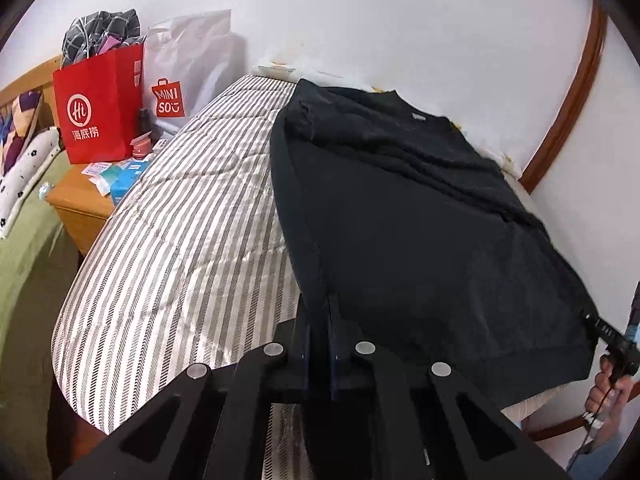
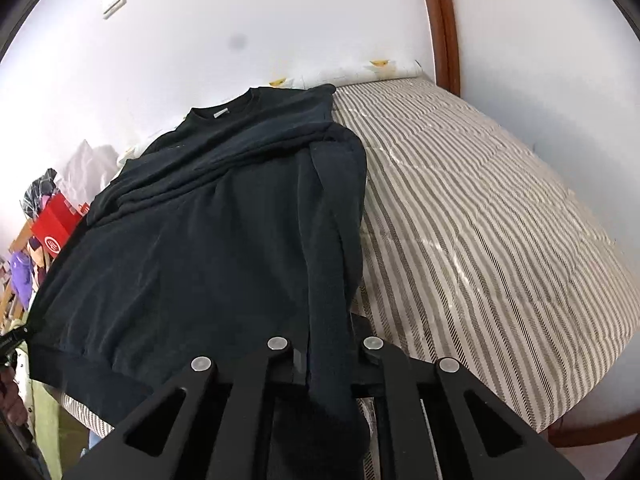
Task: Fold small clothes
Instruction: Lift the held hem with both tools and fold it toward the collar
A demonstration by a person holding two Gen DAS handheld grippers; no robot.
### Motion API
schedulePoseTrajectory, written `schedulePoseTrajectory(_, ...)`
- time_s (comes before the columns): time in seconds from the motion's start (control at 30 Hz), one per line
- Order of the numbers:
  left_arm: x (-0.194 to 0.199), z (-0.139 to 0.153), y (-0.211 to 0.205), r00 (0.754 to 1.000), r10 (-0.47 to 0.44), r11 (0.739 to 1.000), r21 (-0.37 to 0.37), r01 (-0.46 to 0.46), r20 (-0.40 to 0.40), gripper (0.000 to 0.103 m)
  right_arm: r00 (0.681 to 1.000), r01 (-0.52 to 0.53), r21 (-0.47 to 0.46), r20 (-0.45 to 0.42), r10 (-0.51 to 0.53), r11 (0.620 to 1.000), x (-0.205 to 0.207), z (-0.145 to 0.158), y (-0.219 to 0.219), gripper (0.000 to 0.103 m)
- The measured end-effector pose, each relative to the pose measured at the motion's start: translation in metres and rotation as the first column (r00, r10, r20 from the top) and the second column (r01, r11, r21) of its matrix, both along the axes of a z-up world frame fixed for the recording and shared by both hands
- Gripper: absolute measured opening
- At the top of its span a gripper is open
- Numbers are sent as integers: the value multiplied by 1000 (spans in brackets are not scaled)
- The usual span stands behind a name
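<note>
One bed (image 1: pixel 168 240) fills most of what I see, its single striped cover running from the near edge to the far wall, and one black sweatshirt (image 1: pixel 400 220) lies spread on it with the collar at the far end and the ribbed hem at the near edge. In my left view the sweatshirt takes the right half of the bed; in my right view it takes the left half, with bare striped cover to its right. Both sleeves look folded in across the chest, leaving long creases there. I hold two claws, one in each hand. My left gripper (image 1: pixel 320 320) is clamped on the near left corner of the sweatshirt, black cloth pinched between its closed fingers. My right gripper (image 2: pixel 328 344) is clamped on the near right corner, a thick fold of the same cloth bunched between its fingers and hanging over them. My right hand (image 1: pixel 608 388) shows at the right edge of the left view, wrapped round the handle. Far left, one wooden nightstand (image 1: pixel 80 208) stands beside the bed, bearing two shopping bags: one red bag (image 1: pixel 100 112) and one white bag (image 1: pixel 180 76) behind it, with small boxes and packets scattered near them, too jumbled to count.
</note>
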State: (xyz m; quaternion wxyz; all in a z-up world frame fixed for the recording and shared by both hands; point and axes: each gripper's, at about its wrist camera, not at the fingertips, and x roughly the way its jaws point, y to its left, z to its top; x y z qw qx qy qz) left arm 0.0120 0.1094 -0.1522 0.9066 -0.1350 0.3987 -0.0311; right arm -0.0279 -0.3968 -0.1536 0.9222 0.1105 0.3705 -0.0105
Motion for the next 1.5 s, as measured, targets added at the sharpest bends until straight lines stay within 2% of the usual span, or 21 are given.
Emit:
schedulePoseTrajectory(0.07,2,7,2,1000,0,1000,-25,0,15,7,1000,-3,7,14,3,1000,3,6,1,7)
schedulePoseTrajectory(0.27,10,29,-1,998,-1,1000,-27,3,62,7,998,-23,26,60,21,999,14,27,2,8)
schedulePoseTrajectory(0.4,16,45,-6,995,8,1000,5,-9,103,7,995,-35,17,97,33,999,23,43,3,8)
schedulePoseTrajectory(0.57,31,64,-5,990,16,1000,10,-18,139,7,992,-29,13,125,27,1000,39,62,3,8)
schedulePoseTrajectory(0.87,64,84,-1,982,28,999,27,-33,185,7,988,-1,14,151,-1,1000,67,81,-9,8)
schedulePoseTrajectory(0.97,78,88,2,982,28,1000,9,-30,189,7,988,6,15,154,-9,1000,80,85,-12,8)
schedulePoseTrajectory(1.2,121,94,-3,981,42,999,26,-48,191,7,986,18,-13,168,-15,1000,119,95,-10,8)
schedulePoseTrajectory(1.5,184,80,-10,986,92,993,66,-102,136,7,988,23,-11,151,-21,1000,188,91,-8,8)
